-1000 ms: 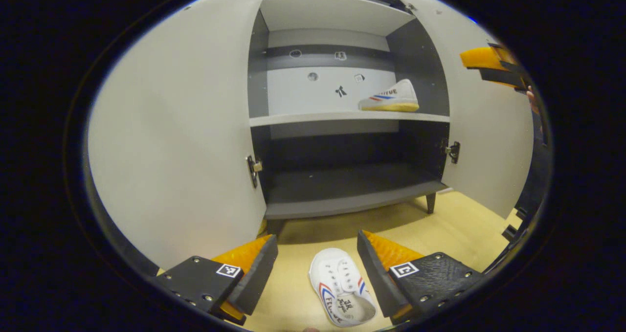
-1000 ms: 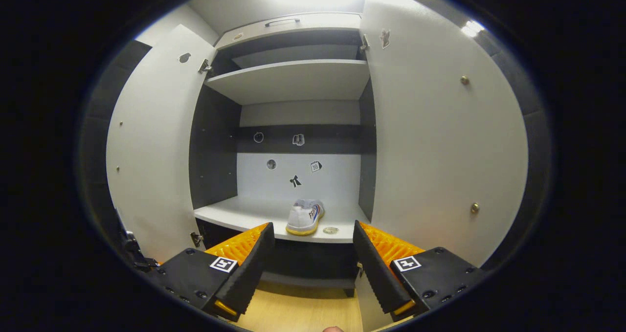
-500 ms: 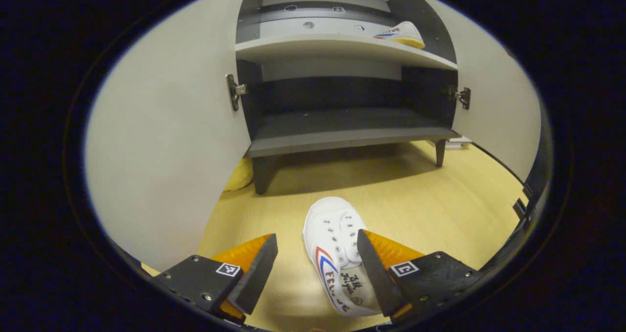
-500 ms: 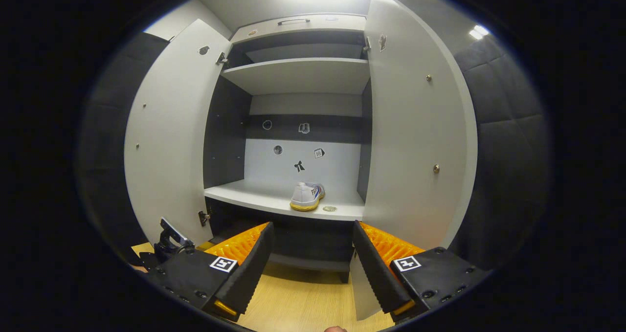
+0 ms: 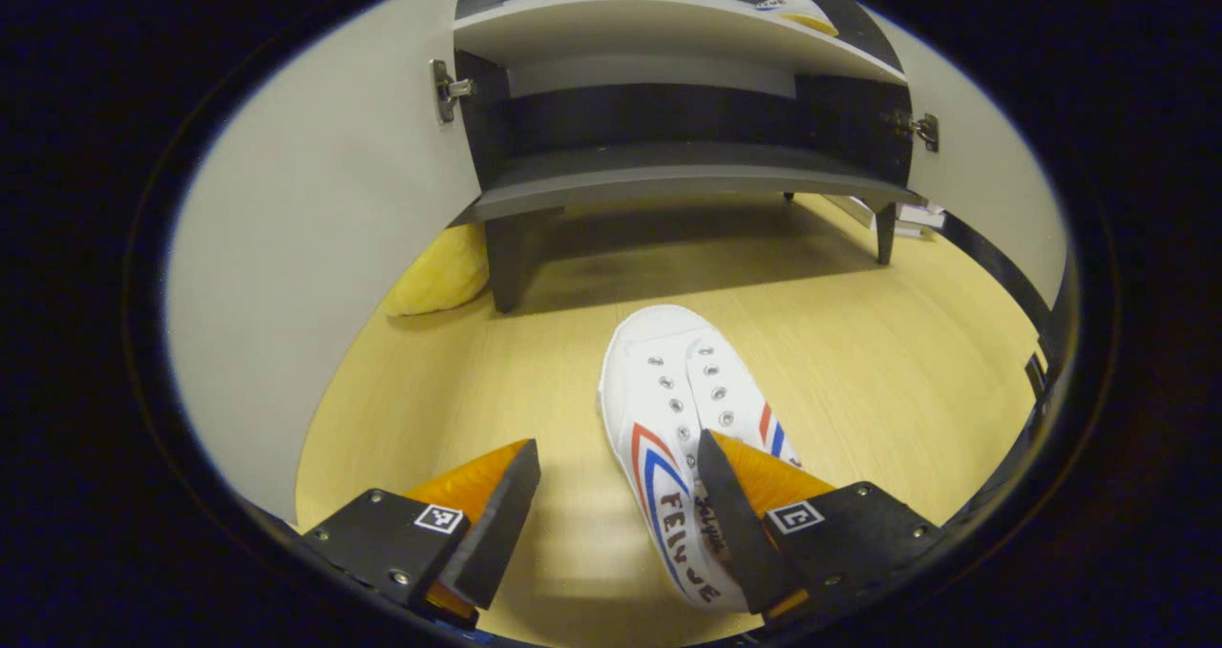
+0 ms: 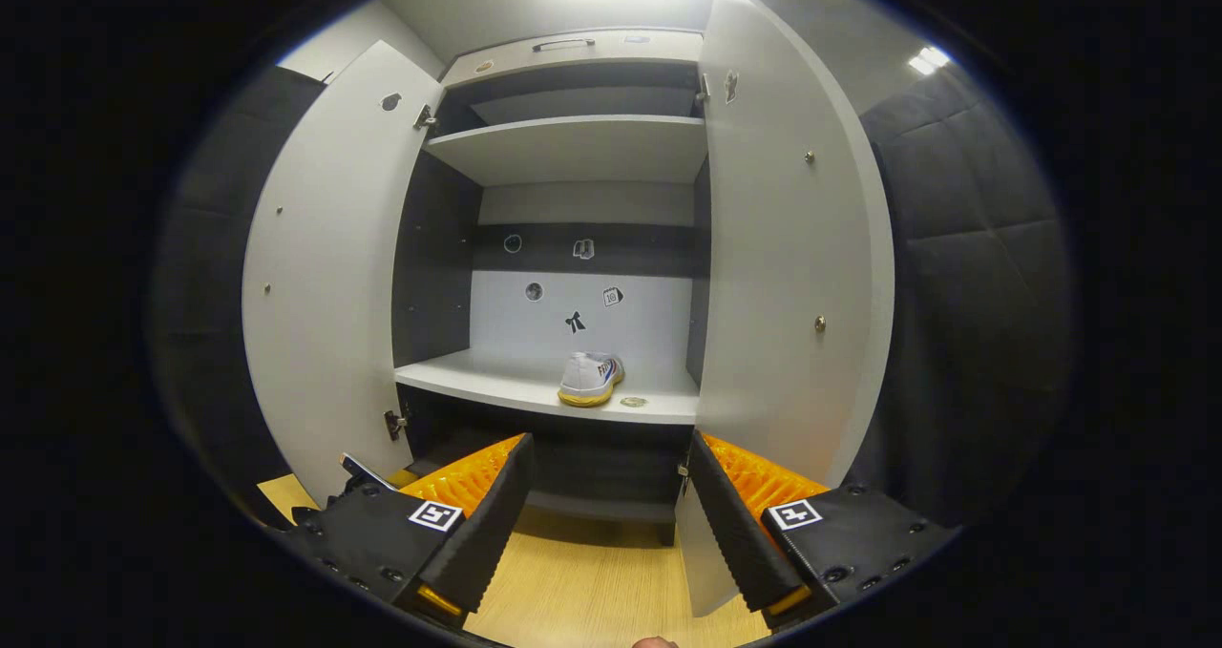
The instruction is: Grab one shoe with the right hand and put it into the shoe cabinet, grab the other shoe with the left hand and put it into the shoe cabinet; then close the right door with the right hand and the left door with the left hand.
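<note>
A white shoe (image 5: 680,417) with red and blue stripes lies on the wooden floor, toe toward the cabinet. My left gripper (image 5: 619,519) hangs open just above its heel end; the shoe's heel runs under the right finger. The other white shoe (image 6: 590,380) (image 5: 800,9) stands on the cabinet's middle shelf (image 6: 496,387), heel toward me. My right gripper (image 6: 607,519) is open and empty, well back from the cabinet. Both the left door (image 6: 320,266) and the right door (image 6: 792,276) stand wide open.
The cabinet's dark bottom shelf (image 5: 668,176) sits low on short legs above the wooden floor (image 5: 859,343). A yellow soft thing (image 5: 441,274) lies by the left front leg. Dark padded wall (image 6: 964,285) lies right of the right door.
My left gripper has tilted down and dropped toward the floor shoe, which now lies between and under its fingers. My right gripper has backed away from the cabinet a little.
</note>
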A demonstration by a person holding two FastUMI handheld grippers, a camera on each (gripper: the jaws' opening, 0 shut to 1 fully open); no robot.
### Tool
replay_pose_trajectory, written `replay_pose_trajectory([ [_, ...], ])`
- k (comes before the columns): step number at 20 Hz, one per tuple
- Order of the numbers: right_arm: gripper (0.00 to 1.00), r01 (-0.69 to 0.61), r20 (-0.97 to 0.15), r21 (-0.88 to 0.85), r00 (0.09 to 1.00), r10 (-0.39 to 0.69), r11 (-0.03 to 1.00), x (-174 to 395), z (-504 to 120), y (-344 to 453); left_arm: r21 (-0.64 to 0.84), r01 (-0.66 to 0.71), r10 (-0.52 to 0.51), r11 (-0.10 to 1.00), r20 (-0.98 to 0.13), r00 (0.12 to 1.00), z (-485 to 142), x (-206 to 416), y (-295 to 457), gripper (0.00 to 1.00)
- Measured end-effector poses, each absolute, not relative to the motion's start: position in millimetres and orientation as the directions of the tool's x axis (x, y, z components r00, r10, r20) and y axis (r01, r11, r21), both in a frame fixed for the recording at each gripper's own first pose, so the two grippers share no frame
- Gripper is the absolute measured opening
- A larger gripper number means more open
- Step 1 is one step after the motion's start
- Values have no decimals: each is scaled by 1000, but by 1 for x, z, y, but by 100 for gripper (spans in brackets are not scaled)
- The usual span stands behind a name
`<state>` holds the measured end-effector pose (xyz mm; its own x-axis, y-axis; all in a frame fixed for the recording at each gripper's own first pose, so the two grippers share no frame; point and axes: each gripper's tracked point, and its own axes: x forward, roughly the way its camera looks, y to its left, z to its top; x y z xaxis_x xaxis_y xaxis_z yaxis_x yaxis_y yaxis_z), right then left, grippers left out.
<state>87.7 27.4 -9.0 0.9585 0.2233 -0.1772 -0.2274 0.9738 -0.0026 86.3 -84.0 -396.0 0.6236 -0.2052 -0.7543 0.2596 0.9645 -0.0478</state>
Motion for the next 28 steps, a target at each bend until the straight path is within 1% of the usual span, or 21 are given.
replay_pose_trajectory([
  [2,100,-235,-188,9,954,232,972,85,-13,29,-91,278,-250,956,-749,614,-397,84,-96,90],
  [3,100,-234,-194,14,953,232,972,85,-15,29,-105,289,-267,952,-747,609,-395,84,-102,78],
  [4,100,-231,-201,16,952,230,973,84,-17,28,-87,291,-255,953,-749,611,-395,84,-103,68],
  [5,97,-230,-207,19,951,229,973,83,-19,27,-74,290,-243,954,-755,609,-395,83,-103,45],
  [6,100,-229,-211,20,950,228,973,82,-20,27,-69,279,-233,958,-756,612,-395,85,-103,45],
  [7,97,-227,-214,19,951,226,974,80,-22,25,-53,263,-211,963,-754,622,-393,88,-100,39],
  [8,100,-223,-214,15,951,222,975,80,-21,24,-61,236,-202,970,-742,639,-389,92,-96,41],
  [9,100,-221,-213,14,952,219,975,78,-22,23,-78,214,-201,974,-739,643,-389,96,-97,10],
  [10,100,-222,-213,16,952,220,975,77,-22,22,-79,193,-188,978,-737,649,-388,96,-94,8],
  [11,100,-223,-213,18,952,222,975,76,-23,22,-90,186,-191,978,-736,649,-384,97,-96,2],
  [18,100,-235,-206,5,951,231,972,70,-21,15,-112,200,-220,973,-694,685,-348,107,-101,1],
  [28,100,-256,-204,26,945,256,966,61,-23,7,-151,211,-259,966,-539,801,-226,133,-111,1],
])
